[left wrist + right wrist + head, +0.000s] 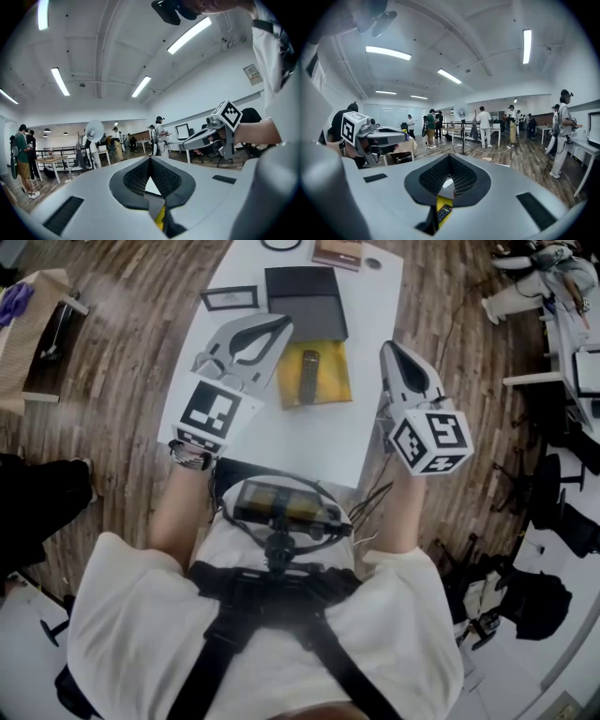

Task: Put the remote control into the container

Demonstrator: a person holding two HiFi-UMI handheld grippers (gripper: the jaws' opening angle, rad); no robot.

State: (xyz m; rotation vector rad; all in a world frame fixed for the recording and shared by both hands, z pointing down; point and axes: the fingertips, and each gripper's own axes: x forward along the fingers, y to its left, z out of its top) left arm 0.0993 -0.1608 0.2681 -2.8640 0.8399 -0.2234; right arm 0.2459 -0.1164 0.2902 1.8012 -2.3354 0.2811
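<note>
Seemingly at the closing step: remote control lying inside the yellow container, below and between the two pairs of fingertips, touched by neither. Left gripper closed tip to tip, holding nothing. Right gripper likewise pressed together and empty, clear of the white table. Next, likely nothing more than keeping clear of the container and checking the seating.
</note>
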